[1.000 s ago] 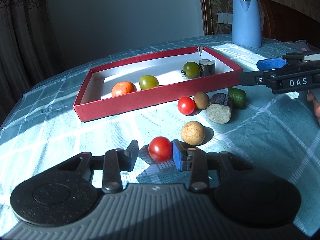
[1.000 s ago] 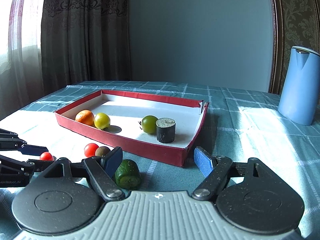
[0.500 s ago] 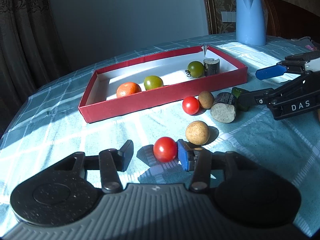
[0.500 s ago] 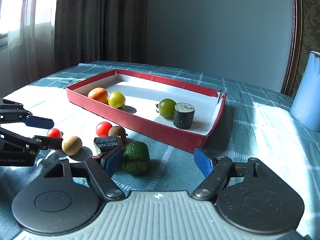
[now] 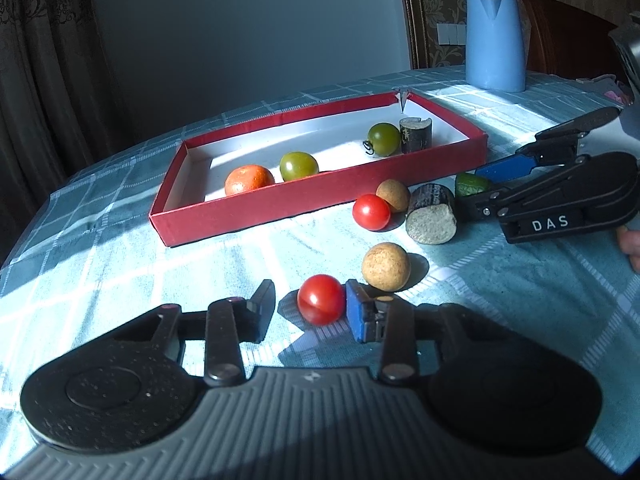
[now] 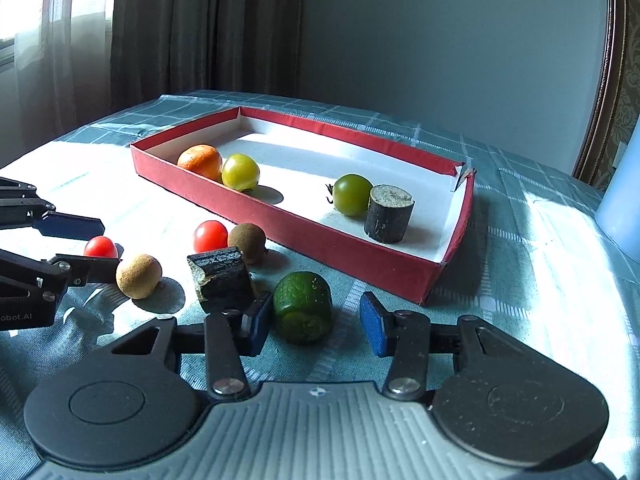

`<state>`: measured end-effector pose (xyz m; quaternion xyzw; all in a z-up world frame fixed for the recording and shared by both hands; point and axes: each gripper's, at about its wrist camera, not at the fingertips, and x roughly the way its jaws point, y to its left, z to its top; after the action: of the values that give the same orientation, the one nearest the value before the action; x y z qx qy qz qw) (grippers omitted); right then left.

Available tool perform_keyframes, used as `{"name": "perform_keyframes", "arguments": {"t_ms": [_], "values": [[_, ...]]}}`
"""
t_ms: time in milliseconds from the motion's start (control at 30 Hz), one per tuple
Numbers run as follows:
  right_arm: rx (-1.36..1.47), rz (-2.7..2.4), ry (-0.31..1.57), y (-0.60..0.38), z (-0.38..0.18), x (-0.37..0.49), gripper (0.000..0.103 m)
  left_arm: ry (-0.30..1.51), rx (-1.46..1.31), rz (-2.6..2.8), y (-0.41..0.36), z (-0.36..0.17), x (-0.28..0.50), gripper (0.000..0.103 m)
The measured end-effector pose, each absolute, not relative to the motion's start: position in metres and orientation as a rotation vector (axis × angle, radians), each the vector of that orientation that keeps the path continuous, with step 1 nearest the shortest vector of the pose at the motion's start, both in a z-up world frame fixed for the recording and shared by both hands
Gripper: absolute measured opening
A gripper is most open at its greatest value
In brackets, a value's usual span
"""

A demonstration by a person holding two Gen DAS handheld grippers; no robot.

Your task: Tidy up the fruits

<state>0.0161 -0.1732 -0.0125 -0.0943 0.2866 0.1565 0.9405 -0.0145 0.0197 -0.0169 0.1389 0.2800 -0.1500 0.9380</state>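
Observation:
A red tray (image 5: pixel 256 210) (image 6: pixel 348 258) holds an orange fruit (image 5: pixel 249 179), two green tomatoes (image 5: pixel 299 165) (image 5: pixel 384 139) and a dark cylinder (image 5: pixel 416 134). On the cloth lie two red tomatoes (image 5: pixel 321 299) (image 5: pixel 371 212), two tan balls (image 5: pixel 385 266) (image 5: pixel 393 195), a dark log piece (image 5: pixel 431 213) and a green chunk (image 6: pixel 303 307). My left gripper (image 5: pixel 310 312) is open around the near red tomato, whose right side touches the blue pad. My right gripper (image 6: pixel 316 328) is open with the green chunk between its fingers, next to the left one.
A blue kettle (image 5: pixel 495 40) stands at the far right of the checked tablecloth (image 5: pixel 120 264). Curtains hang at the left, and a dark chair back stands behind the kettle.
My right gripper has moved forward and down so the green chunk now sits between its fingers. My left gripper has stayed around the near red tomato.

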Motion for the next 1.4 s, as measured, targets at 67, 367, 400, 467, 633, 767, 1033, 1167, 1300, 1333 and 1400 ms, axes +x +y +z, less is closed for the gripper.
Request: {"name": "perform_keyframes", "arguments": {"t_ms": [67, 367, 400, 467, 633, 767, 1033, 1167, 1300, 1333, 1400], "values": [[-0.173, 0.342, 0.59, -0.172, -0.012, 0.016, 0.033, 0.576, 0.279, -0.311, 0.018, -0.017, -0.014, 0.025], [-0.179, 0.335, 0.582, -0.171, -0.012, 0.014, 0.031, 0.566, 0.3, -0.293, 0.013, -0.018, -0.016, 0.023], [-0.179, 0.335, 0.58, -0.171, -0.012, 0.013, 0.031, 0.564, 0.302, -0.292, 0.012, -0.018, -0.016, 0.023], [-0.177, 0.335, 0.577, -0.171, -0.012, 0.012, 0.031, 0.565, 0.297, -0.292, 0.013, -0.018, -0.016, 0.023], [-0.174, 0.33, 0.565, -0.171, -0.011, 0.009, 0.03, 0.561, 0.294, -0.27, 0.014, -0.018, -0.016, 0.023], [-0.173, 0.326, 0.545, -0.172, -0.01, 0.006, 0.03, 0.556, 0.301, -0.253, 0.013, -0.018, -0.017, 0.023], [-0.16, 0.281, 0.45, -0.178, -0.003, -0.006, 0.03, 0.549, 0.295, -0.201, 0.016, -0.018, -0.016, 0.022], [-0.15, 0.261, 0.437, -0.182, -0.001, -0.006, 0.03, 0.544, 0.283, -0.194, 0.018, -0.017, -0.017, 0.022], [-0.146, 0.258, 0.444, -0.183, -0.002, -0.005, 0.03, 0.541, 0.279, -0.181, 0.019, -0.016, -0.017, 0.022], [-0.146, 0.257, 0.443, -0.183, -0.002, -0.006, 0.03, 0.541, 0.272, -0.172, 0.02, -0.016, -0.016, 0.022], [-0.145, 0.257, 0.441, -0.182, -0.002, -0.005, 0.03, 0.558, 0.252, -0.154, 0.021, -0.014, -0.012, 0.022]]}}
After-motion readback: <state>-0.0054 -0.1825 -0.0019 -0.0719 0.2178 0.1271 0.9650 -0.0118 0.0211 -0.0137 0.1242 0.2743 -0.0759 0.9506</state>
